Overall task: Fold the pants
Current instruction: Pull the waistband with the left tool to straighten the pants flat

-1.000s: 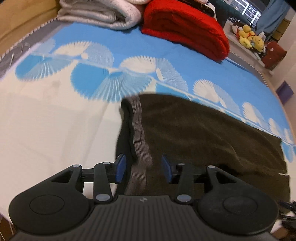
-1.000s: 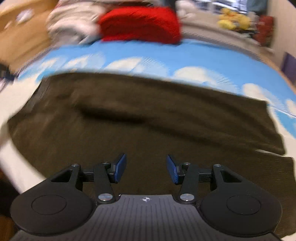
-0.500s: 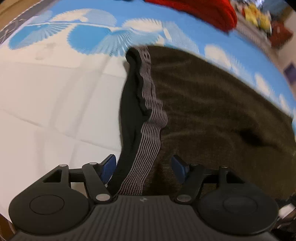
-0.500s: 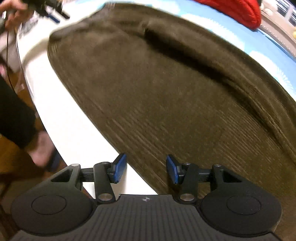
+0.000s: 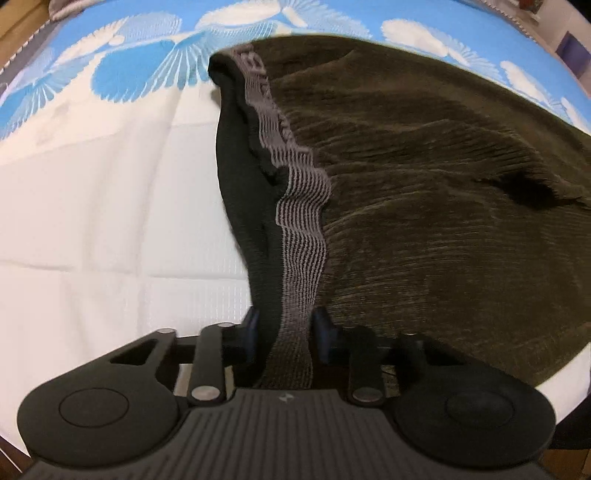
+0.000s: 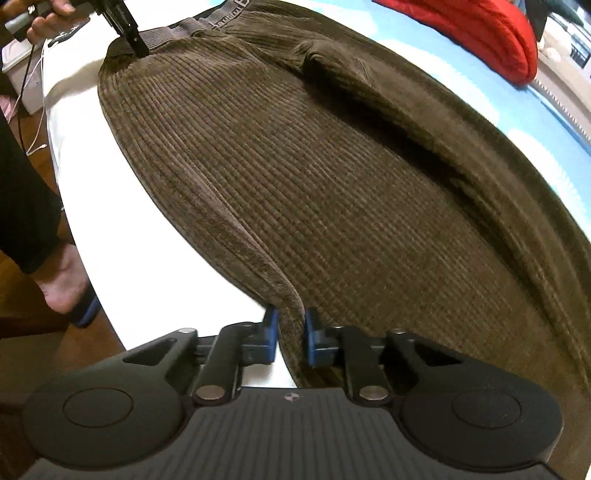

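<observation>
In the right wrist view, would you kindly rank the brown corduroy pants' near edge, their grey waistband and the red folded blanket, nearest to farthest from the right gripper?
1. Near edge of brown corduroy pants, pinched in right gripper.
2. Grey waistband, far upper left.
3. Red folded blanket, upper right, beyond the pants.

**Counts on and around the bed**

One pair of brown corduroy pants point(image 6: 332, 192), one grey striped waistband point(image 5: 301, 236). Two grippers: left gripper point(image 5: 286, 332), right gripper point(image 6: 290, 334), each with two blue pads. One blue-and-white bedspread point(image 5: 110, 177). One red folded blanket point(image 6: 476, 33). One hand point(image 6: 44, 18) visible at top left, one bare foot point(image 6: 62, 280).
</observation>
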`<state>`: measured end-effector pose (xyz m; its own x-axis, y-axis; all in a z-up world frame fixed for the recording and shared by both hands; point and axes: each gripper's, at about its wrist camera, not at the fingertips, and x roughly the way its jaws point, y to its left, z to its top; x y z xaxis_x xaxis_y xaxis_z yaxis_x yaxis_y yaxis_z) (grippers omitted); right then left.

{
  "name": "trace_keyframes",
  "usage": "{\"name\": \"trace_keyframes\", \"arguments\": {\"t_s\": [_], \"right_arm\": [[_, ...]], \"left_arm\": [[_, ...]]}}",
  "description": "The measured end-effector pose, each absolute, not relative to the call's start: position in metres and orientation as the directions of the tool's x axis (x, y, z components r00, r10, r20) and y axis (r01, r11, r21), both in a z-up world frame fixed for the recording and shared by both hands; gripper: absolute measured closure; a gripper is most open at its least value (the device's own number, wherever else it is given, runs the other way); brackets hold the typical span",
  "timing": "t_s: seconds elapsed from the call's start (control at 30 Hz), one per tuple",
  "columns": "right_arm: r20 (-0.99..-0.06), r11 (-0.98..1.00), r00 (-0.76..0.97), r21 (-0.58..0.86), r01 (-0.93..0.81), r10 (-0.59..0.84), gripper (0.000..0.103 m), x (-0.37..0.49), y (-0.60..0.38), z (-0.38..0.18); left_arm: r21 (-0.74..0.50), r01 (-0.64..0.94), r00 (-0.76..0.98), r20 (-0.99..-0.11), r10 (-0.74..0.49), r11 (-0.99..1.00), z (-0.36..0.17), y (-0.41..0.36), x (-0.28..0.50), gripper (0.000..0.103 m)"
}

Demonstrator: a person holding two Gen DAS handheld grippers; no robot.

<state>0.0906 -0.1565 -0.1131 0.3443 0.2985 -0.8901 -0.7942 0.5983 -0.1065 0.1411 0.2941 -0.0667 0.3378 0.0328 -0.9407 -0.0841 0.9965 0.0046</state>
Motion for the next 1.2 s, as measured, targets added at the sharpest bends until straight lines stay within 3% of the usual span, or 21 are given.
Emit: {"name": "trace_keyframes", "arguments": {"t_s": [0.2,0.33,0.4,0.47,0.53,0.57,0.6,0.73,0.83,0.97,1.1,1.2], "right_arm": [[-0.872,0.56,0.356,-0.118,-0.82,0.337,0.093,0.082,-0.154,-0.104],[-0.862,0.523,0.302,-0.05,-0.851,0.408,0.093,0.075,-0.159,-0.097],[-0.877,0.51,0.285,-0.053,-0.858,0.388,0.09,0.072,-0.157,-0.103],[-0.889,0.525,0.289,-0.067,-0.849,0.354,0.077,0.074,-0.157,-0.106],[-0.882,0.569,0.278,-0.013,-0.822,0.38,0.075,0.082,-0.164,-0.098],[-0.872,0.598,0.273,0.028,-0.801,0.406,0.072,0.088,-0.17,-0.092],[-0.859,0.629,0.271,0.073,-0.774,0.434,0.07,0.094,-0.177,-0.086],[-0.806,0.744,0.342,0.171,-0.646,0.482,0.062,0.115,-0.201,-0.071],[-0.842,0.82,0.359,0.157,-0.55,0.403,0.061,0.128,-0.209,-0.081],[-0.934,0.844,0.298,0.005,-0.537,0.195,0.057,0.129,-0.209,-0.118],[-0.904,0.867,0.36,0.022,-0.498,0.23,0.057,0.132,-0.214,-0.1],[-0.825,0.903,0.505,0.016,-0.429,0.254,0.057,0.135,-0.226,-0.072]], "left_arm": [[0.029,-0.088,0.441,-0.895,0.065,0.996,-0.027,0.298,0.113,0.091],[0.062,-0.084,0.371,-0.924,0.089,0.995,-0.03,0.303,0.099,0.091],[0.072,-0.071,0.319,-0.943,0.091,0.995,-0.039,0.302,0.099,0.088],[0.099,-0.065,0.307,-0.945,0.115,0.993,-0.041,0.299,0.1,0.085],[0.113,-0.068,0.354,-0.926,0.13,0.991,-0.032,0.296,0.1,0.083],[0.105,-0.081,0.388,-0.913,0.128,0.991,-0.024,0.297,0.101,0.079],[0.09,-0.094,0.415,-0.902,0.122,0.991,-0.018,0.298,0.101,0.069],[-0.006,-0.038,0.467,-0.884,0.012,0.999,-0.011,0.284,0.108,0.065],[-0.008,0.086,0.394,-0.918,-0.041,0.996,-0.031,0.262,0.112,0.057],[0.138,0.267,0.232,-0.97,0.075,0.954,-0.075,0.226,0.106,0.05],[0.088,0.13,0.308,-0.95,0.044,0.988,-0.052,0.236,0.117,0.049],[0.052,0.045,0.384,-0.923,0.031,0.998,-0.033,0.244,0.118,0.048]]}}
